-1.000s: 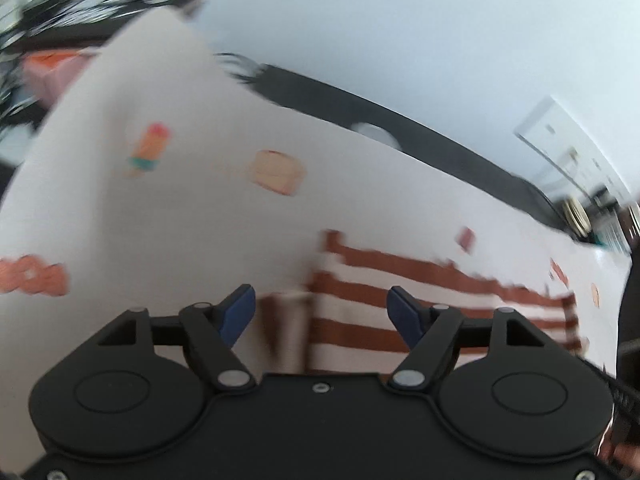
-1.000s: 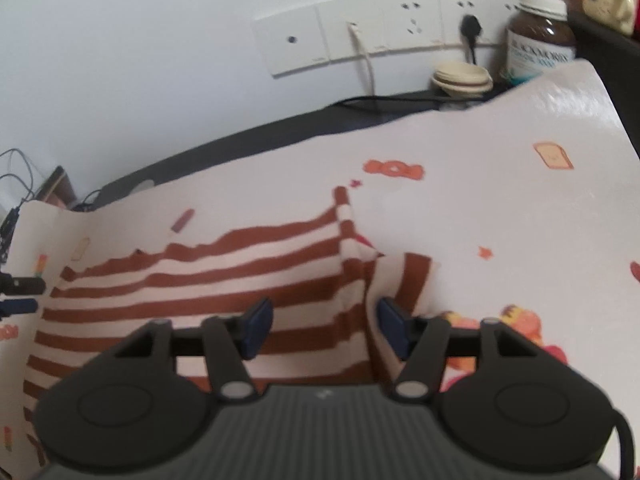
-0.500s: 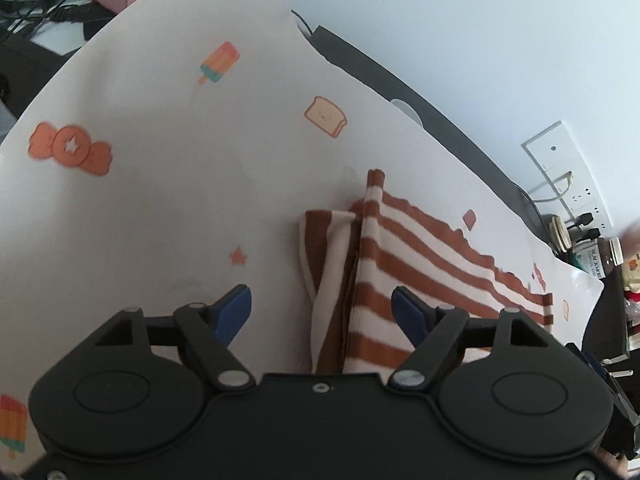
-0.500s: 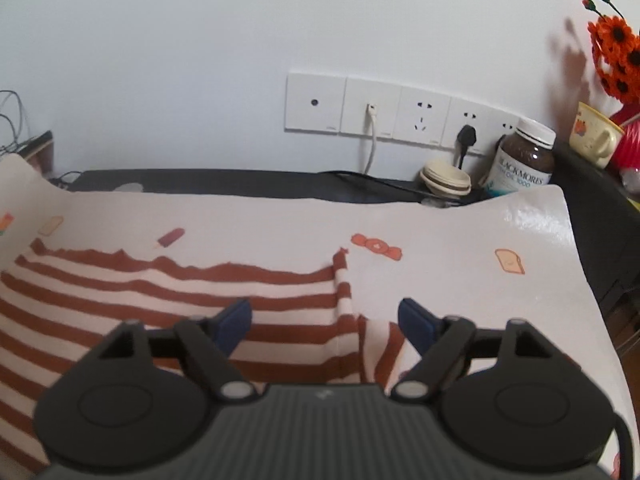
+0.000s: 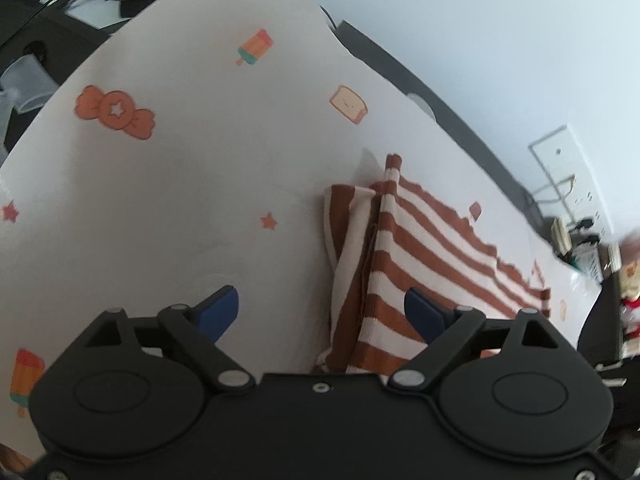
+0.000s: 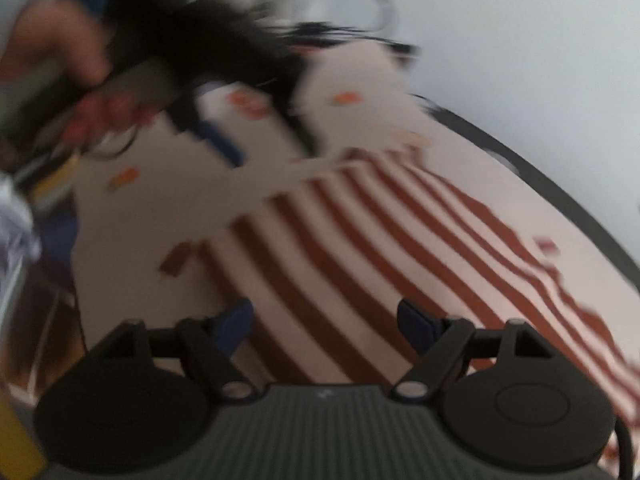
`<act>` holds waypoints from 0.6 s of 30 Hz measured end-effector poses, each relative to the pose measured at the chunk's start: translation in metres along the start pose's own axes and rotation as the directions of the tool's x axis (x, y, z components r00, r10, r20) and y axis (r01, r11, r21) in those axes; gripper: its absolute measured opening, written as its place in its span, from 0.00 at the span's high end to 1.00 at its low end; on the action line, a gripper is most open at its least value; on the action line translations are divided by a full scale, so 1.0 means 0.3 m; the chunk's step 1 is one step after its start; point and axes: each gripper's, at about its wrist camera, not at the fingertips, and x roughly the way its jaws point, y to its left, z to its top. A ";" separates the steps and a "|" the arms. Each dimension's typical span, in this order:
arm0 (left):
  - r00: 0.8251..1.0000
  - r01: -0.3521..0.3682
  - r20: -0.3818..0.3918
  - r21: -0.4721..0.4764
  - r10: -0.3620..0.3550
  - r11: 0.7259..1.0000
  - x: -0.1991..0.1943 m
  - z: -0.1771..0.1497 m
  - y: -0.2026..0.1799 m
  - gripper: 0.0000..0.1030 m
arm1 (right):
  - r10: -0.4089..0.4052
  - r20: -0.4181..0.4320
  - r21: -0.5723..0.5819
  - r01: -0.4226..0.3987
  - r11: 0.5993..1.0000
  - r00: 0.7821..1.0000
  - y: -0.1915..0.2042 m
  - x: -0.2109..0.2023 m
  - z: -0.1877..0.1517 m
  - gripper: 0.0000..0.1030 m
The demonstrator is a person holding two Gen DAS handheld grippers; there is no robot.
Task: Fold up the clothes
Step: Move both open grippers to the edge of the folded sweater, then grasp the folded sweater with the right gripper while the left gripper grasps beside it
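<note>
Admittedly, the right wrist view has blurred, its upper left unreadable; the right gripper [image 6: 325, 320] gapes empty above the striped garment [image 6: 400, 248], while the left gripper [image 5: 321, 309] is opening wider, grasping nothing.

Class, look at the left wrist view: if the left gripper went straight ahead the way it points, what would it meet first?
Most likely the folded sleeve edge of the striped garment, lying between the opening, empty fingers of the left gripper. Depth is unclear; the patterned mat lies beneath.
</note>
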 end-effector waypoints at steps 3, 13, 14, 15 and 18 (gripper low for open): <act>1.000 0.017 0.022 -0.032 -0.017 0.999 -0.026 0.003 0.030 0.10 | 0.007 -0.050 -0.086 -0.011 0.996 0.999 0.046 0.039 0.007 0.25; 0.985 0.172 0.015 -0.161 -0.172 0.972 -0.015 -0.036 0.093 0.05 | 0.048 -0.019 0.136 -0.045 0.990 0.999 -0.097 0.037 -0.012 0.88; 0.979 0.201 0.012 -0.185 -0.202 0.962 -0.007 -0.047 0.097 0.05 | 0.063 0.004 0.198 -0.063 0.978 0.998 -0.126 0.027 -0.021 0.89; 0.973 0.225 0.001 -0.213 -0.230 0.951 0.006 -0.055 0.102 0.05 | 0.077 0.028 0.258 -0.081 0.963 0.997 -0.154 0.017 -0.030 0.89; 0.962 0.258 -0.015 -0.289 -0.274 0.922 0.055 -0.076 0.103 0.05 | 0.108 0.093 0.375 -0.136 0.917 0.990 -0.212 -0.015 -0.047 0.89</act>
